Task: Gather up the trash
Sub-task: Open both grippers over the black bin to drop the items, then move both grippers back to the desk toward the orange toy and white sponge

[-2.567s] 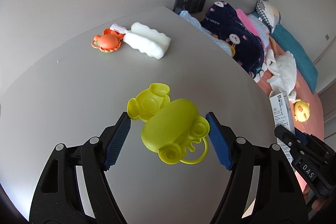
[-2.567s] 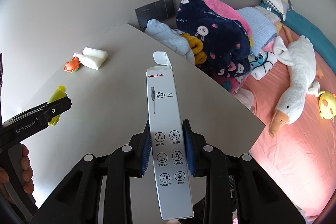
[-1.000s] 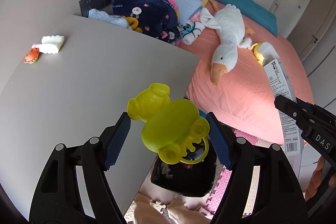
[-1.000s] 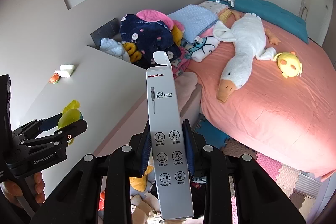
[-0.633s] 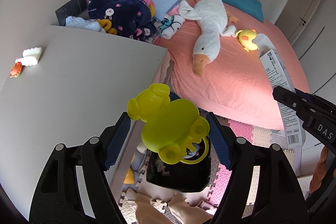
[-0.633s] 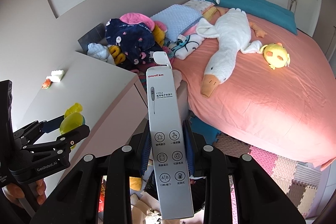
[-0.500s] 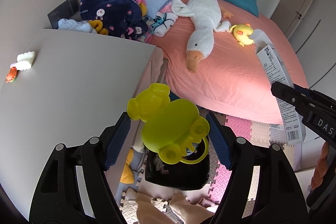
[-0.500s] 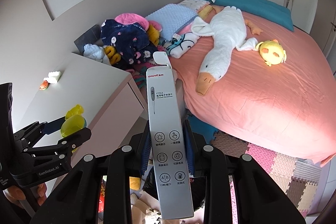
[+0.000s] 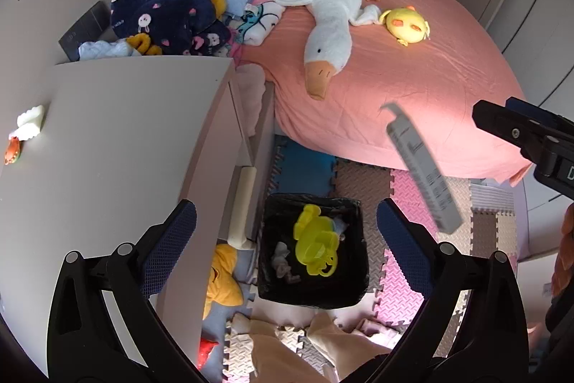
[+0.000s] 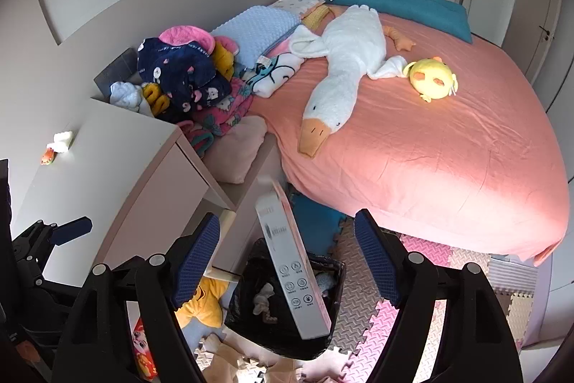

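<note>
Both grippers have just been opening, and nothing is pressed between the pads of either. Between and below the wide fingers of the left gripper (image 9: 283, 253), the yellow toy (image 9: 315, 244) lies in or just over the black bin (image 9: 267, 275) on the floor. The right gripper (image 10: 287, 257) also stands spread, the white box (image 10: 290, 268) loose between its fingers (blurred and tilted, apparently falling) over the same bin. Past the left fingers, on the far left of the desk (image 9: 118, 139), sit a white sponge (image 9: 30, 119) and an orange toy (image 9: 12, 151), probably next. The sponge should be light and squashy: pinch across its narrow sides. The toy looks stiff, slick plastic; take its body.
</note>
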Motion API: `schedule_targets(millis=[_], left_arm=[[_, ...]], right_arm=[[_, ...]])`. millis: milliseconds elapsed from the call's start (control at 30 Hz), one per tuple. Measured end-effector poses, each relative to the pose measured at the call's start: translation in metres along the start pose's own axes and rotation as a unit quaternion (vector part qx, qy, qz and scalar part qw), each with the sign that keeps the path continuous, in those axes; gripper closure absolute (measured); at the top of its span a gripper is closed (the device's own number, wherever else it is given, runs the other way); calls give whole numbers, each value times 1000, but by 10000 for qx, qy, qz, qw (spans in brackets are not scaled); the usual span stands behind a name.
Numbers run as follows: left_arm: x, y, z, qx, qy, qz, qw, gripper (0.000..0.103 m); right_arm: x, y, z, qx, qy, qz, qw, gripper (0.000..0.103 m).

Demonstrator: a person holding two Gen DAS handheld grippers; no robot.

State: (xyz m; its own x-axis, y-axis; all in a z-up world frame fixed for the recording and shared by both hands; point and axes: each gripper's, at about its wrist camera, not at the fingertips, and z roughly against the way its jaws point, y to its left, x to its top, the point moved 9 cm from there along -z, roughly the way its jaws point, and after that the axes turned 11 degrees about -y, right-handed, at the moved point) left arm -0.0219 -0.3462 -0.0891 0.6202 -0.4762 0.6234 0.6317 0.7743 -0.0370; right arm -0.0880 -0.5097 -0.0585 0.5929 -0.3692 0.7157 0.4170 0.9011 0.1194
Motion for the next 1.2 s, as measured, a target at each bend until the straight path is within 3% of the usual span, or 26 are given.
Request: schedule_targets(millis=[533, 1200], left_arm=[[-12, 42, 3, 284, 101, 360, 9989, 6], [-32, 125, 19, 762, 157, 808, 9937, 6]], right_arm=[[-1, 24, -7, 236, 54, 131, 9996, 25], [7, 128, -27, 957, 97, 548, 9938, 25]])
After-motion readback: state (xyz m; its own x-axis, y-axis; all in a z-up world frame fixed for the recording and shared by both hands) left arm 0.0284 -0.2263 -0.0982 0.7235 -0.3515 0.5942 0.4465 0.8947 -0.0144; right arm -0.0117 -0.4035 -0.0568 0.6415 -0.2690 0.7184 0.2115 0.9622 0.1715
